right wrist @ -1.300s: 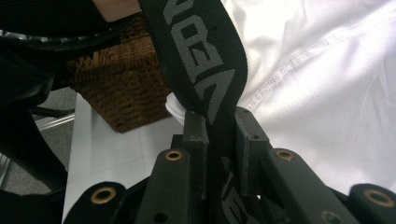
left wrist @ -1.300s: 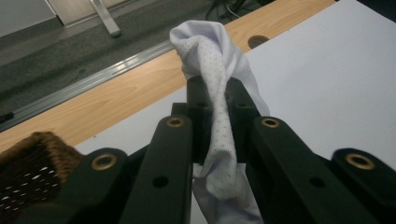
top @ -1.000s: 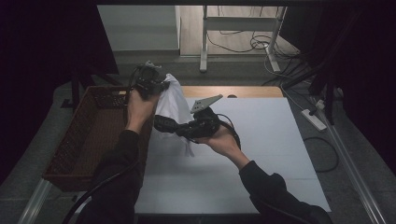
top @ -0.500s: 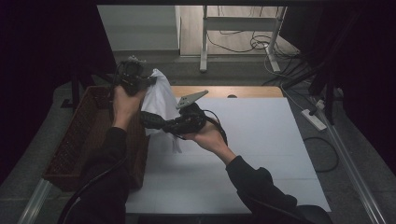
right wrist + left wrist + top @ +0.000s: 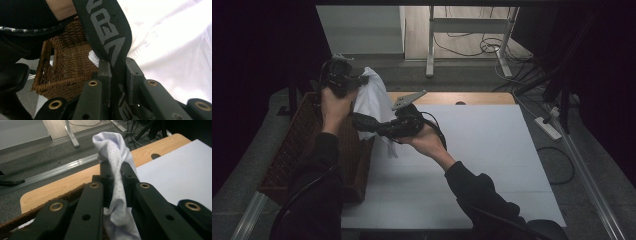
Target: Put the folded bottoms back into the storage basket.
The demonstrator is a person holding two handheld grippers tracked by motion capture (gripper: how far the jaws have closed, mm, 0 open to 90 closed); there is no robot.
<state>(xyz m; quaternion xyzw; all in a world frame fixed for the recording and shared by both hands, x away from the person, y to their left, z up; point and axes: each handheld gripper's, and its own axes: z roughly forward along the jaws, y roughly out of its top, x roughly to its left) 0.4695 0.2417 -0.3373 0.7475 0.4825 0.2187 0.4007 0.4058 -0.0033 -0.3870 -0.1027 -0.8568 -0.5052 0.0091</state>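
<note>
High view: white garment (image 5: 373,102) lifted beside the wicker basket (image 5: 297,150), one claw on each end.

Compared with the frame one second earlier, both hands had shifted toward the basket and slightly upward, and the garment had come away from the white tabletop (image 5: 482,160); judged from this, the step in hand was raising the piece to spread it or move it. The left claw (image 5: 362,79) was clamped on a twisted fold of white, finely dotted fabric above the basket's far corner. The right claw (image 5: 358,120) was clamped on a black band (image 5: 110,30) with grey lettering, just beside the basket's near wall. Between the claws, the cloth hung bunched and creased.
</note>
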